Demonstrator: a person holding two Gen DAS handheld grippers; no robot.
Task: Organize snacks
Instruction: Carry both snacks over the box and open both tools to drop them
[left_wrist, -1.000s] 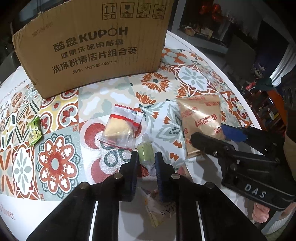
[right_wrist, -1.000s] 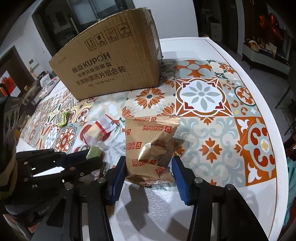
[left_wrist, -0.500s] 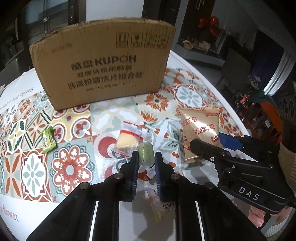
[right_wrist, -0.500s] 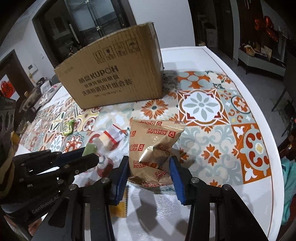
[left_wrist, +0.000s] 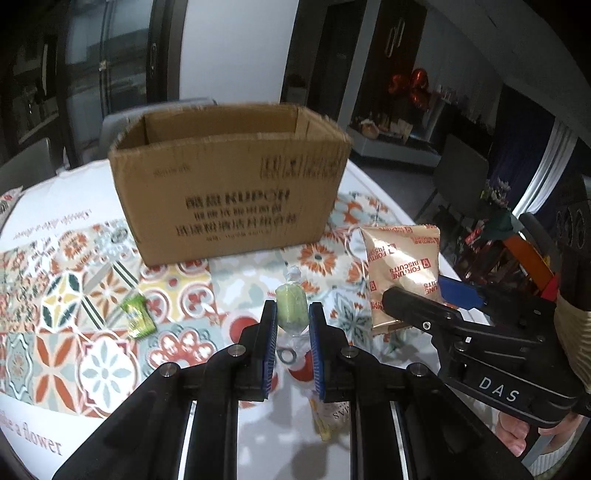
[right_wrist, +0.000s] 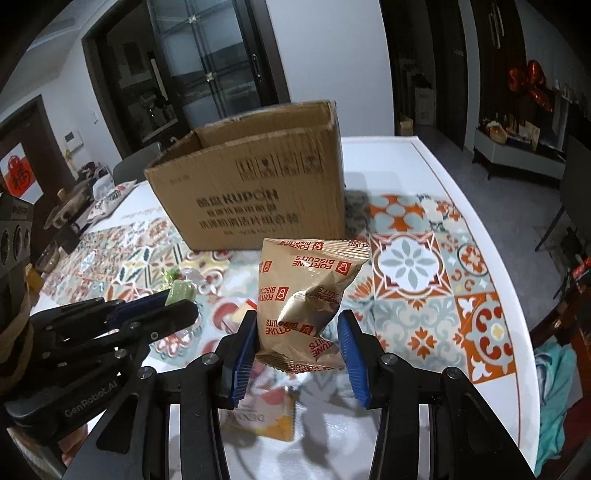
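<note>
An open brown cardboard box (left_wrist: 229, 188) stands at the far side of the patterned table; it also shows in the right wrist view (right_wrist: 255, 192). My left gripper (left_wrist: 291, 317) is shut on a pale green wrapped candy (left_wrist: 291, 308) and holds it above the table. It shows from the side in the right wrist view (right_wrist: 177, 299). My right gripper (right_wrist: 295, 332) is shut on a tan Fortune Biscuits bag (right_wrist: 306, 295), lifted off the table. The bag also shows in the left wrist view (left_wrist: 402, 273).
A small green candy (left_wrist: 137, 317) lies on the tablecloth at the left. A yellow-white snack packet (right_wrist: 266, 417) lies on the table under my right gripper, and also shows in the left wrist view (left_wrist: 332, 417). The table's right edge (right_wrist: 491, 236) drops to the floor.
Both grippers have risen from the table with their snacks and now look level at the box. The open top of the box has come into view.
</note>
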